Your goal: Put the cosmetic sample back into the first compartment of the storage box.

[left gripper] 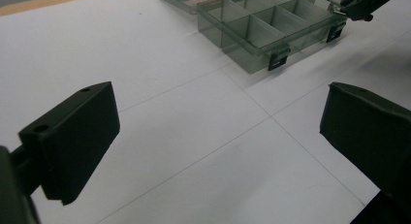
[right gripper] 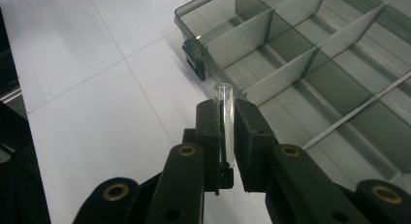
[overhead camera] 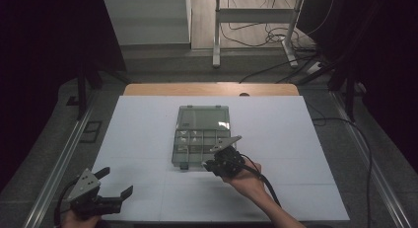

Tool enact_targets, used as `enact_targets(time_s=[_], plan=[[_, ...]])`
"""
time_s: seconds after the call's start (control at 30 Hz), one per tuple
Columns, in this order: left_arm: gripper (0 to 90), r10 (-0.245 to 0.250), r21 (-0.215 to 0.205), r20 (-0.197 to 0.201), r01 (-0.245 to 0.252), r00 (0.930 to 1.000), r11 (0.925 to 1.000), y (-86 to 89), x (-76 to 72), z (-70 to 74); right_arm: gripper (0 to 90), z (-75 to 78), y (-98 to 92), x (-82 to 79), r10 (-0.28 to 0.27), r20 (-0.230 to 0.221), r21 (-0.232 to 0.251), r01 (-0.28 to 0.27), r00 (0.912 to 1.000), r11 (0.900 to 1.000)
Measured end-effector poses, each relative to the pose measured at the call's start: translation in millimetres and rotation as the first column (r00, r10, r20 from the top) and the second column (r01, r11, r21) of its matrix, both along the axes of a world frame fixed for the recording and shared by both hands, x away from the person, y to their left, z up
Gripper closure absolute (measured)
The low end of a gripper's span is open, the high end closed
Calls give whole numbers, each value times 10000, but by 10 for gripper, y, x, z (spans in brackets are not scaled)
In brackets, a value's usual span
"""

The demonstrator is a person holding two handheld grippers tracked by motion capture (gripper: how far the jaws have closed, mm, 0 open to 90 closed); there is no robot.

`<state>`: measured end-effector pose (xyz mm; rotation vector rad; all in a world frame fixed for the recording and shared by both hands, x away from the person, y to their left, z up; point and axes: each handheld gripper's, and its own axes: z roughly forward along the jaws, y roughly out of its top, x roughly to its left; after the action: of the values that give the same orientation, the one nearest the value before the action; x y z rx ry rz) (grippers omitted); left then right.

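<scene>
**Glass tube poised at the edge of the open organizer**

The white table point(overhead camera: 148, 139) carries a smoky compartment box point(overhead camera: 197, 144), lid laid back, so every cell is reachable from above. The right gripper point(right gripper: 228, 132) hovers at the box's near rim, jaws pinching a small clear tube point(right gripper: 225, 122) upright between them, probably to lower it into a cell just ahead. The left gripper point(overhead camera: 106, 188) waits well back from the box, jaws spread wide, holding nothing.

light: dim room, dark surround | brightest: white table point(overhead camera: 148, 134) top, evenly lit | shadows: soft, faint | glare: none | blur: near jaws soft in both gripper views | high view grainy
</scene>
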<state>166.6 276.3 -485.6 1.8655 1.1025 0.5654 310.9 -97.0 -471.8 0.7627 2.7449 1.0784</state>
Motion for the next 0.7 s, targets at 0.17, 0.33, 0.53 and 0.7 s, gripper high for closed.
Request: enact_targets(time_s=[0.17, 0.33, 0.53, 0.7], plan=[[11, 6, -2, -11, -6, 10000, 10000, -1, 0, 0, 809, 15, 5, 44, -104, -17, 120, 104, 9999, 9999], [11, 16, -8, -10, -16, 10000, 10000, 1, 1, 0, 809, 25, 36, 101, -206, -27, 233, 206, 9998, 9995], [11, 17, -4, -9, -17, 10000, 10000, 1, 1, 0, 809, 40, 77, 177, -275, 19, 350, 275, 9996, 9990], [11, 17, -18, -7, -17, 10000, 10000, 2, 1, -1, 809, 46, 148, 262, -387, 58, 395, 384, 9992, 9985]])
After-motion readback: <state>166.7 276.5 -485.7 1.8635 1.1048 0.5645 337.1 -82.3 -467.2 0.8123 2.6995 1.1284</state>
